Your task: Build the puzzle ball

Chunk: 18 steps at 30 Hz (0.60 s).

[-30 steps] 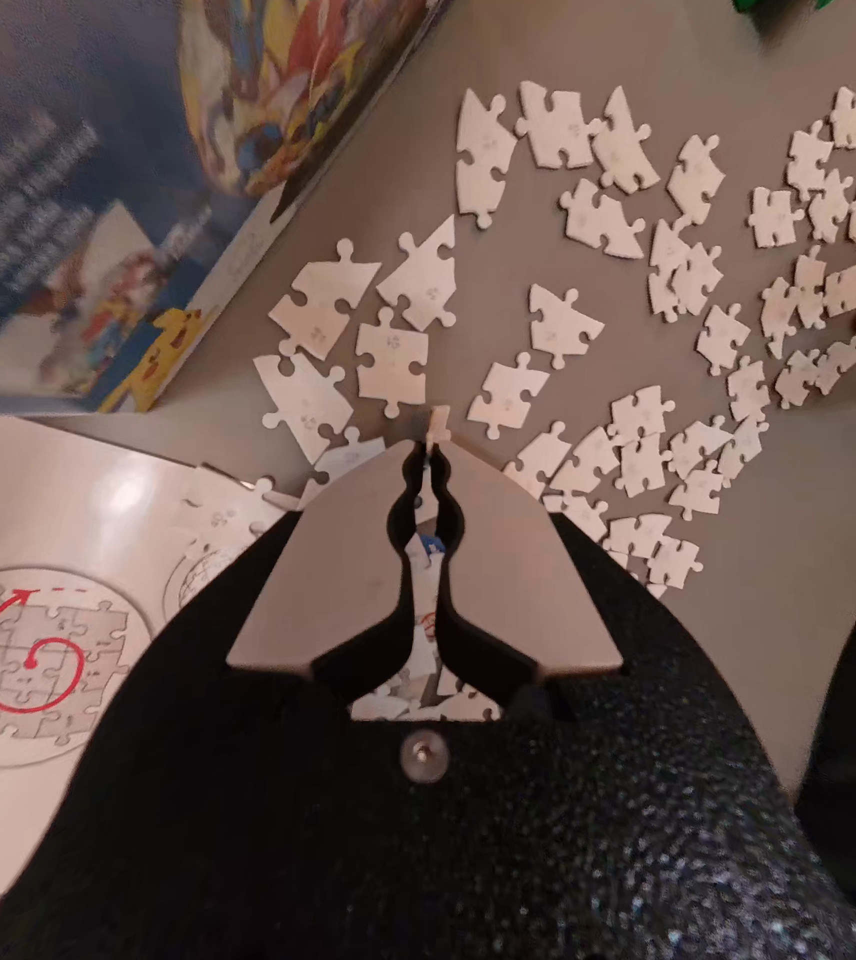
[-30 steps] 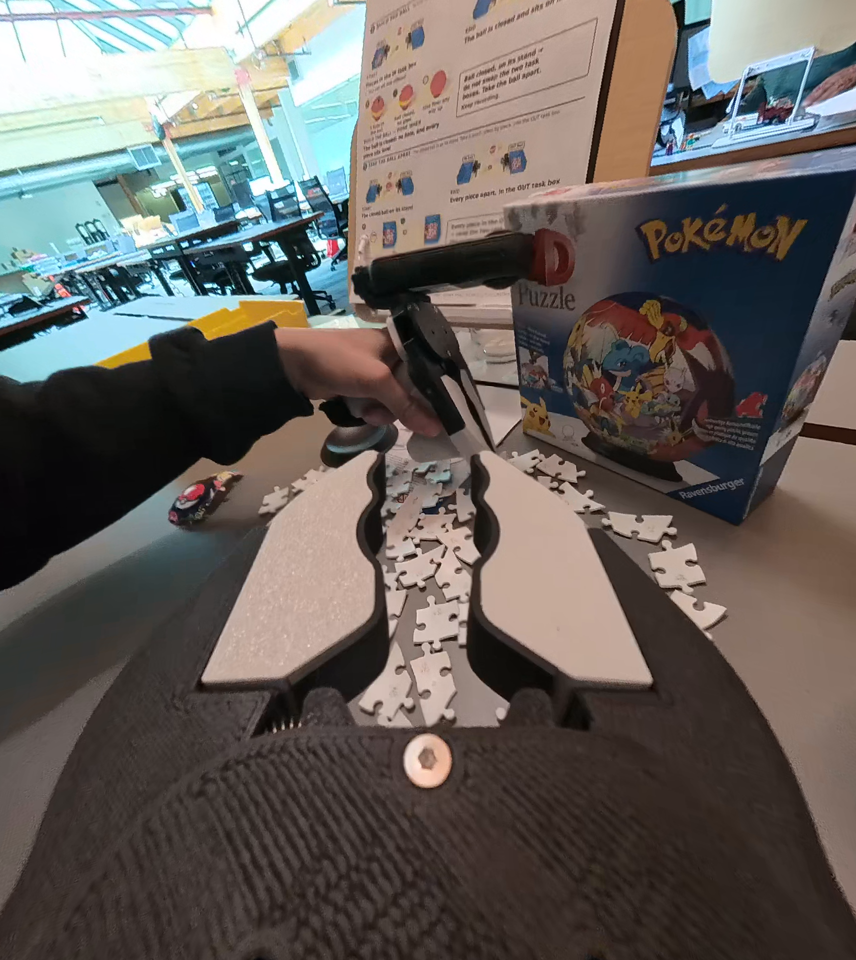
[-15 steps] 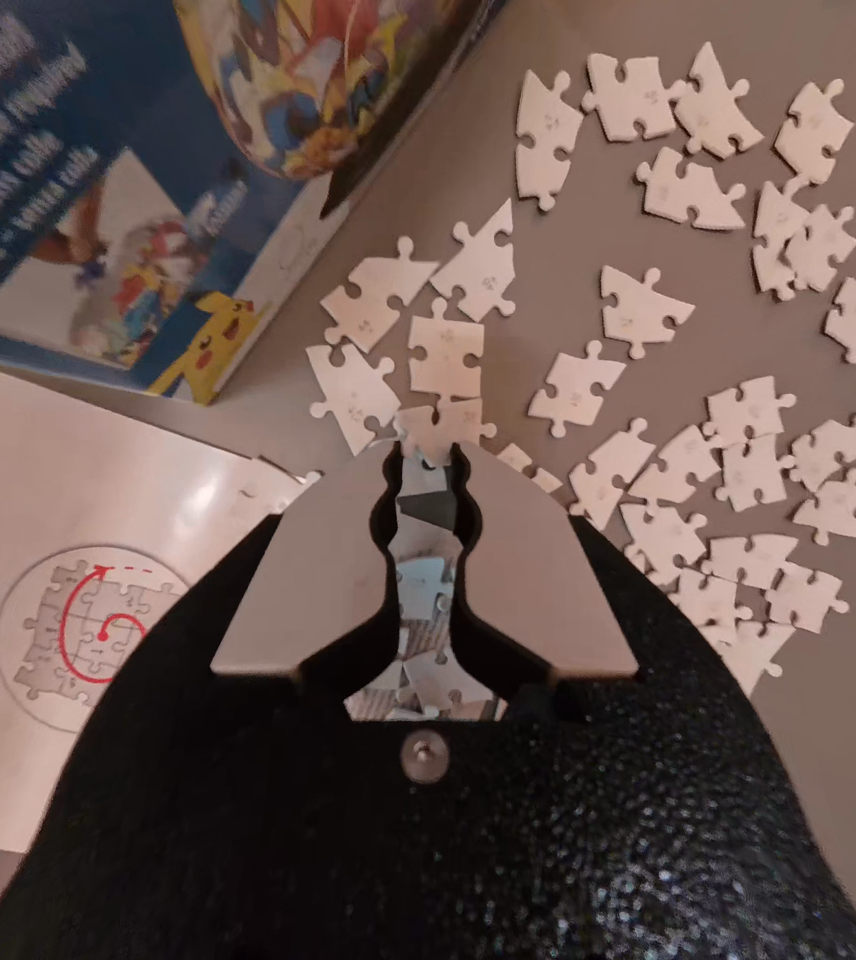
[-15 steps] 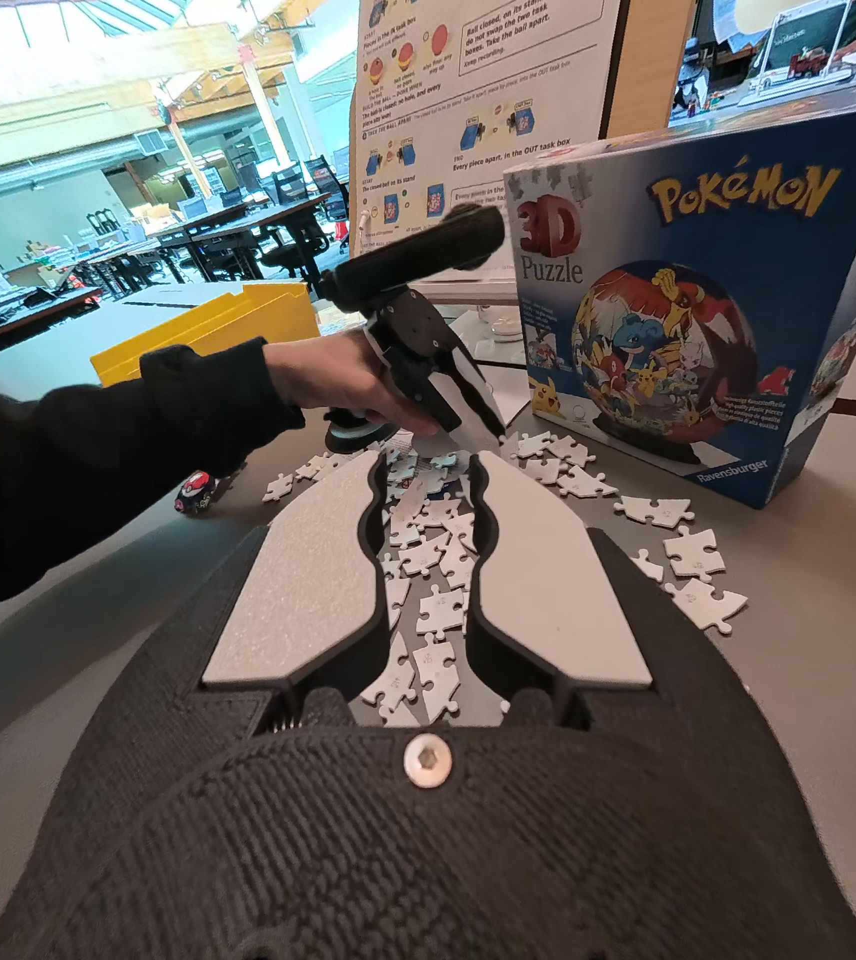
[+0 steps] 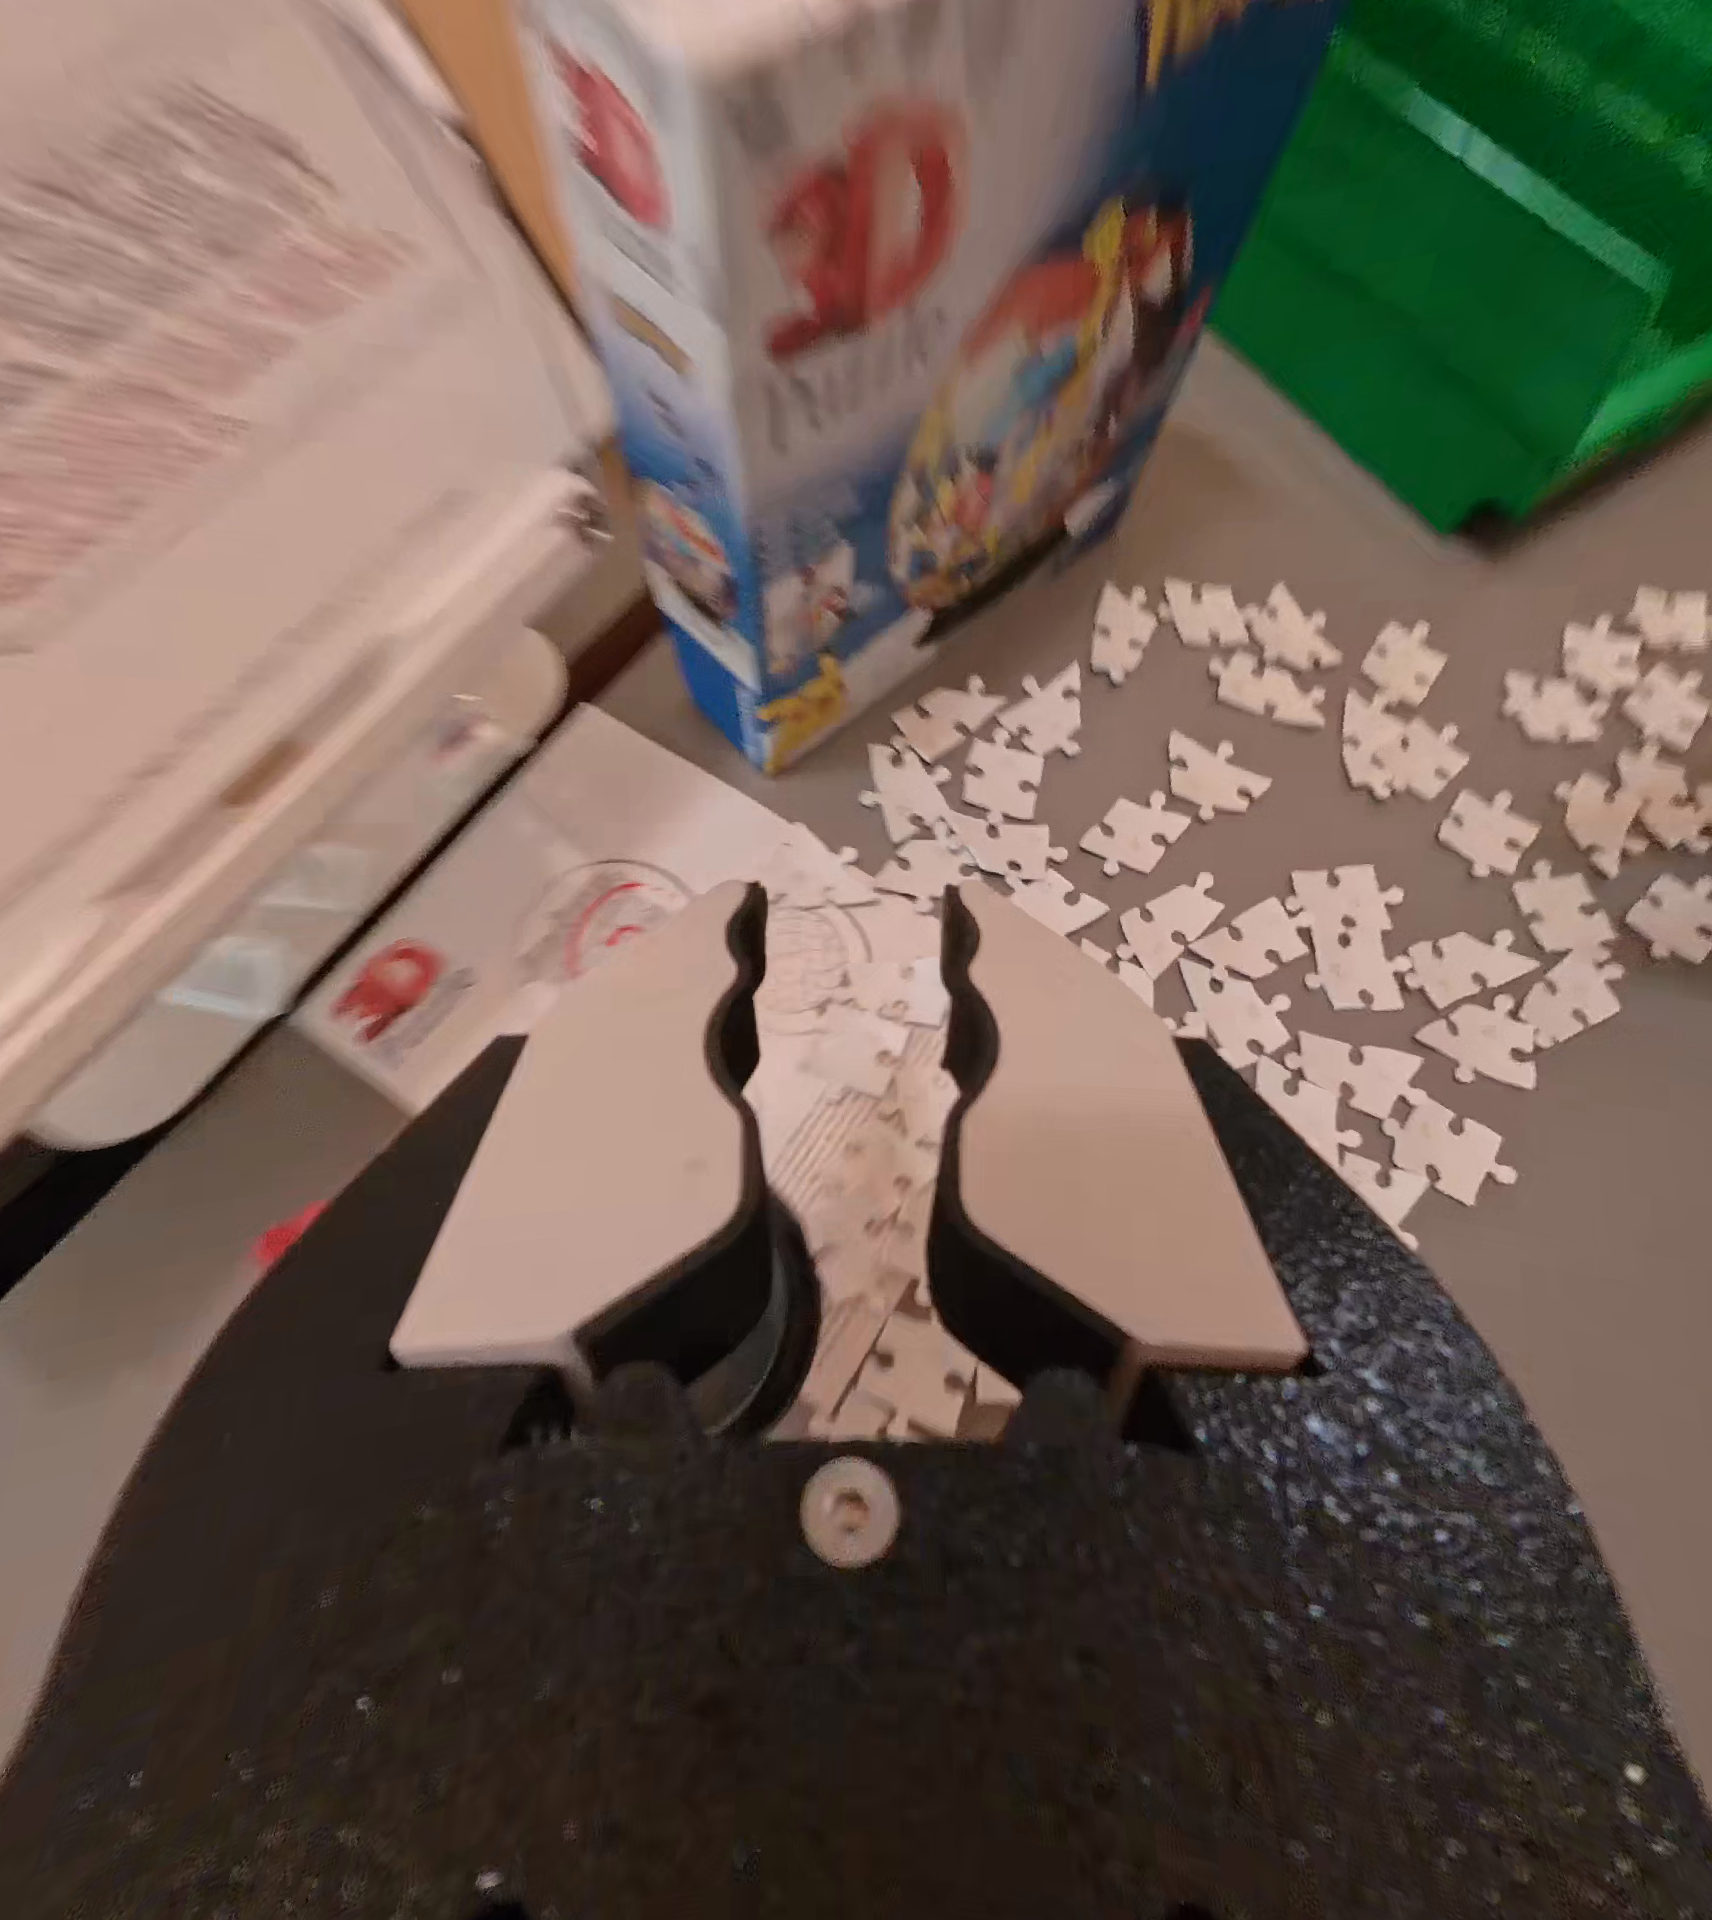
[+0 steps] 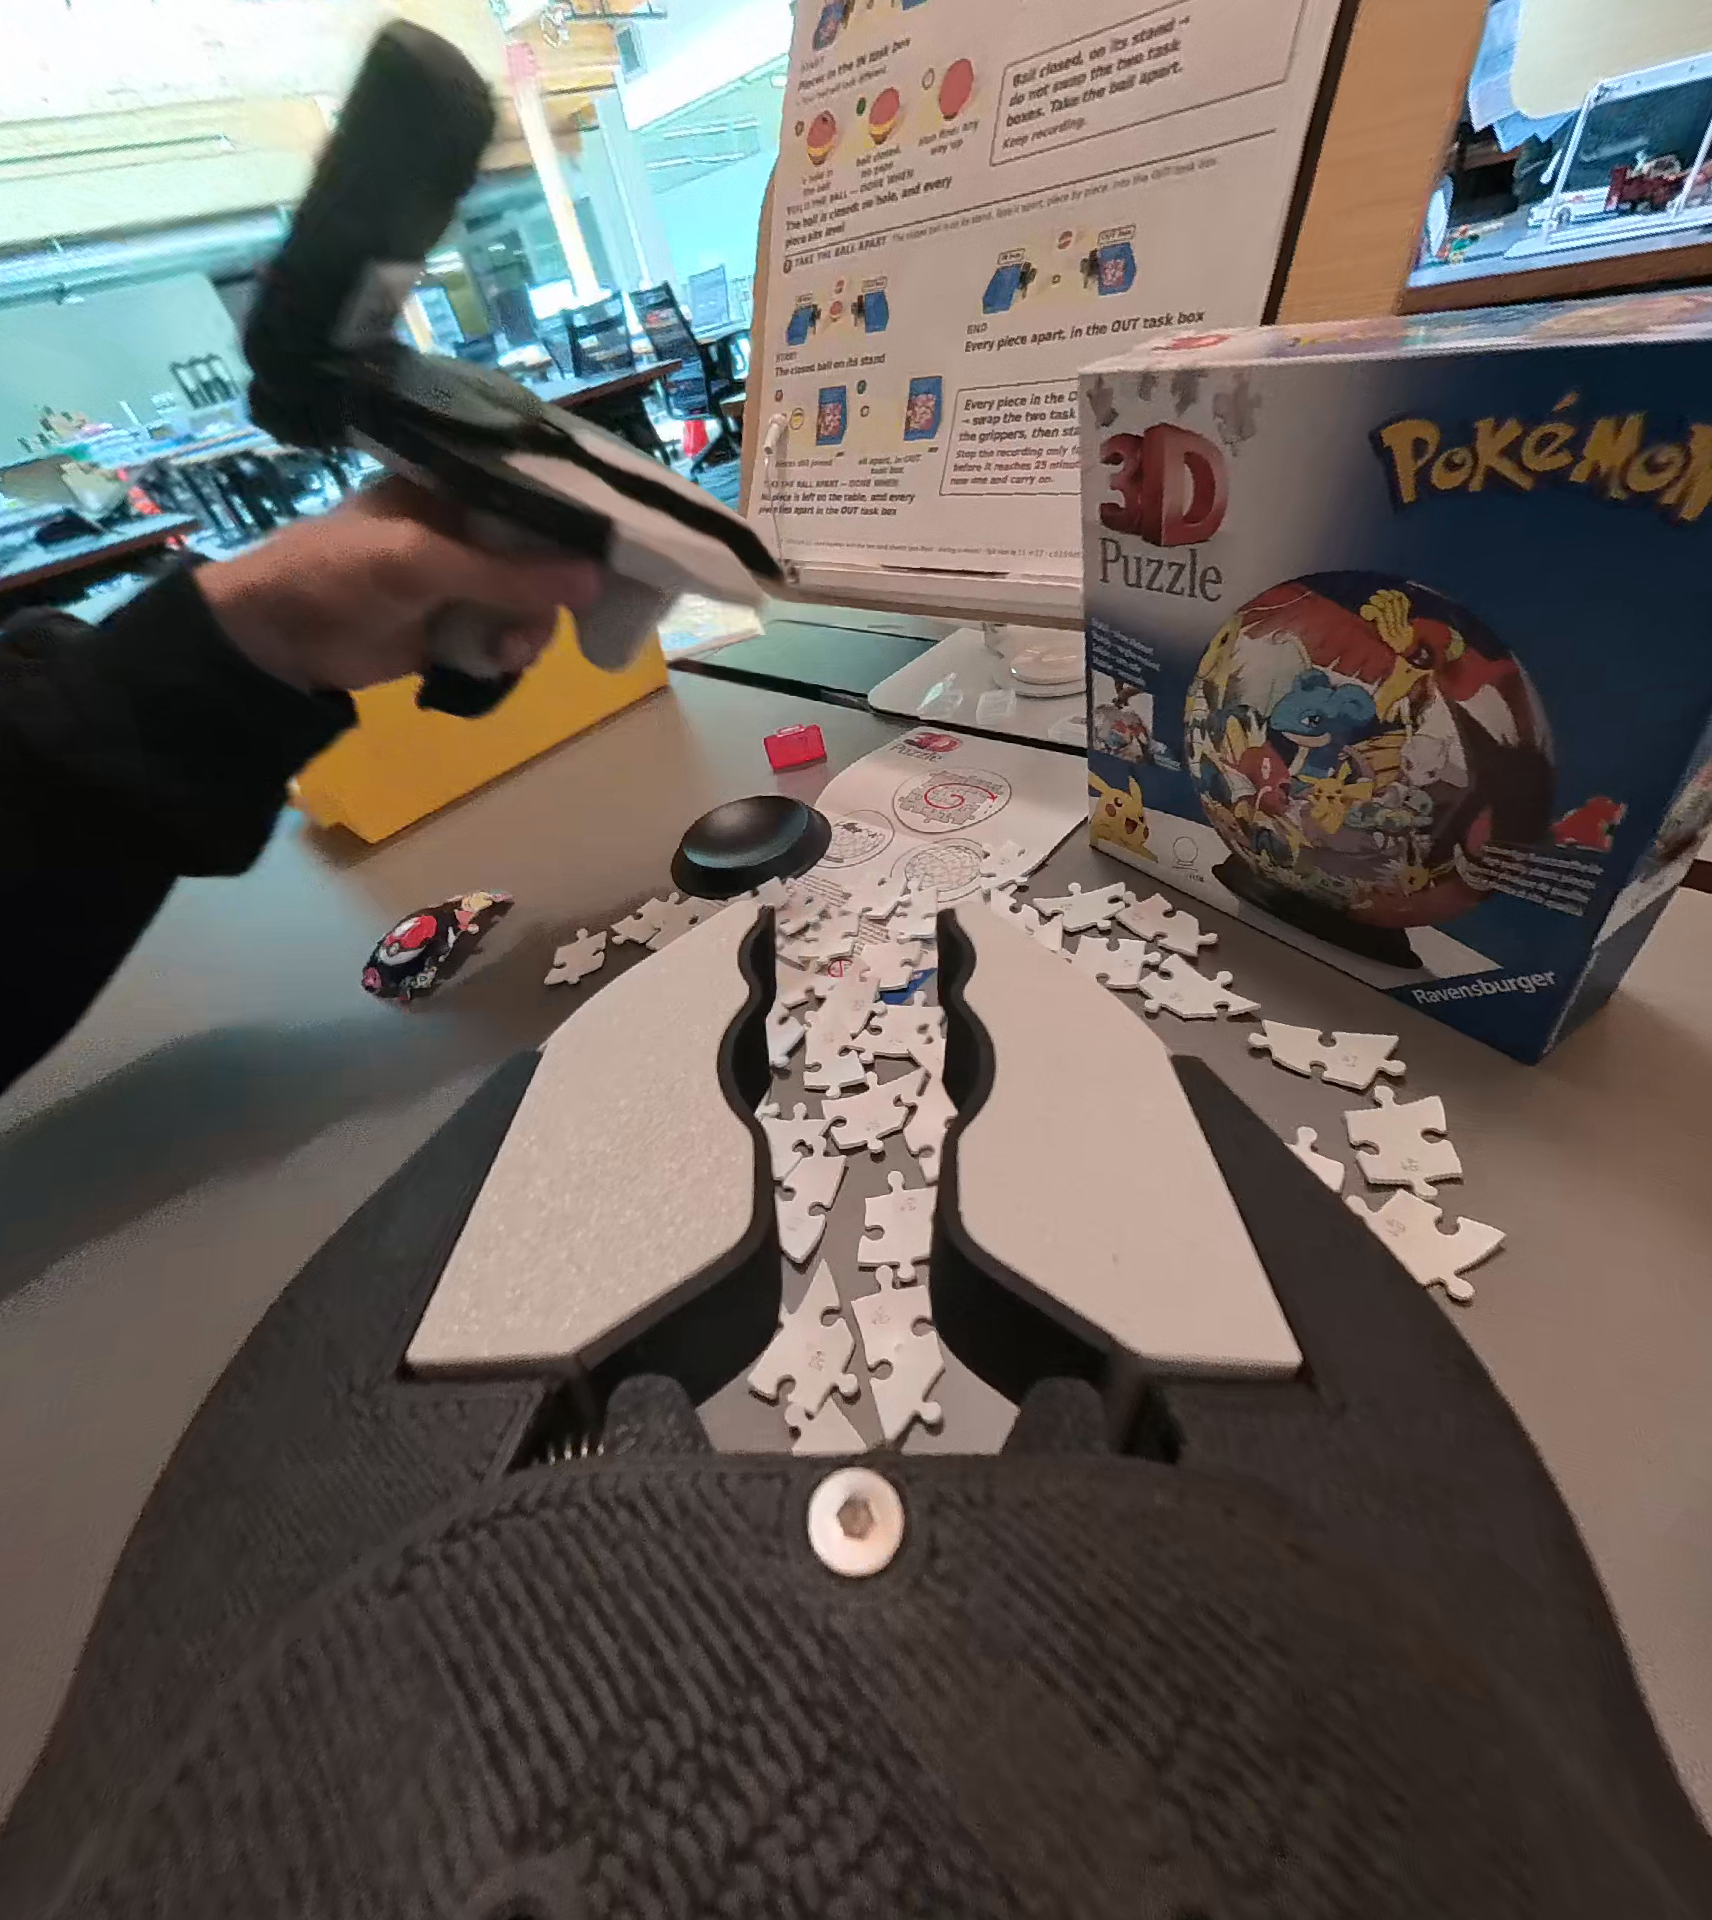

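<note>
Many white, face-down puzzle pieces (image 5: 1351, 935) lie scattered on the grey table; they also show in the right wrist view (image 6: 873, 1122). A small joined cluster of coloured pieces (image 6: 426, 945) lies at the left. A black round stand (image 6: 743, 842) sits behind the pieces. My left gripper (image 5: 847, 909) is open and empty, held in the air above the table. In the right wrist view it (image 6: 743, 571) hangs high at the left in a person's hand. My right gripper (image 6: 854, 920) is open and empty, low over the pieces.
The blue puzzle box (image 6: 1403, 623) stands at the right rear, next to a folded instruction sheet (image 6: 945, 800). A white instruction board (image 6: 1018, 260) stands behind. A yellow bin (image 6: 478, 748) is at the left and a green bin (image 5: 1506, 260) beyond the box. A small red item (image 6: 795, 746) lies near the stand.
My left gripper was shut on a puzzle piece at the table, then opened, let it go and rose up, tilting towards the box. My right gripper stayed open and hardly moved.
</note>
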### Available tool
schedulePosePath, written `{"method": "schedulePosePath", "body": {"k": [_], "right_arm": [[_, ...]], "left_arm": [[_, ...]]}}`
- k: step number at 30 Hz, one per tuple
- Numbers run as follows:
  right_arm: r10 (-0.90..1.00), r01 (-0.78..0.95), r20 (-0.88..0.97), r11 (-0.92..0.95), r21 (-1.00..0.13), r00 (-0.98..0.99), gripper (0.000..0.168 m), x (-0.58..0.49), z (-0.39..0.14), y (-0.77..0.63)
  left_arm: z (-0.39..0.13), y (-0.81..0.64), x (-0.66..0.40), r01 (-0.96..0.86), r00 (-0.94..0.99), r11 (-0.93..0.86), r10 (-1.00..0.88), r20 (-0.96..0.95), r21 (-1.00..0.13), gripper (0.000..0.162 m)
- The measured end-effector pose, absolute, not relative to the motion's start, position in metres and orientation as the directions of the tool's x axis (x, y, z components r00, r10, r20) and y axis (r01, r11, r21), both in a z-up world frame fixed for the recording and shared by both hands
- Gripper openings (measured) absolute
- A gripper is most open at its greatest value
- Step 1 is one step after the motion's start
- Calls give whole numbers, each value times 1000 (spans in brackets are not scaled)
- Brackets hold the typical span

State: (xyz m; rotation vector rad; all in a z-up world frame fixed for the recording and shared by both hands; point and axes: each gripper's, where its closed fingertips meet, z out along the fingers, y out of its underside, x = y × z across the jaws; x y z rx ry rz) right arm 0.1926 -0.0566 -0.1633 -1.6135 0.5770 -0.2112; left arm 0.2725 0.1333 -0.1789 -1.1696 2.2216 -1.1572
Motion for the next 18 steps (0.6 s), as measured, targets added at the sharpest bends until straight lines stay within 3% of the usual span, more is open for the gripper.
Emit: {"method": "schedulePosePath", "body": {"k": [1, 6, 11, 14, 18], "right_arm": [[-479, -232, -189, -33, -972, 857, 30, 191, -163, -55], [-461, -190, -132, -81, -978, 877, 30, 181, -163, -40], [-443, -126, -70, -99, -987, 894, 29, 166, -158, -24], [-436, -88, -31, -112, -990, 899, 29, 155, -162, -16], [-424, -60, -8, -109, -992, 906, 28, 143, -164, -7]], "left_arm": [[-163, 152, 265, -481, -550, 284, -834, 34, -829, 33], [-116, 256, 213, -458, -379, 198, -925, -11, -867, 44], [-105, 382, 164, -473, -160, 225, -973, -169, -852, 43], [-117, 453, 144, -568, -51, 207, -975, -217, -797, 47], [-157, 514, 141, -715, -69, 258, -951, -302, -650, 62]]}}
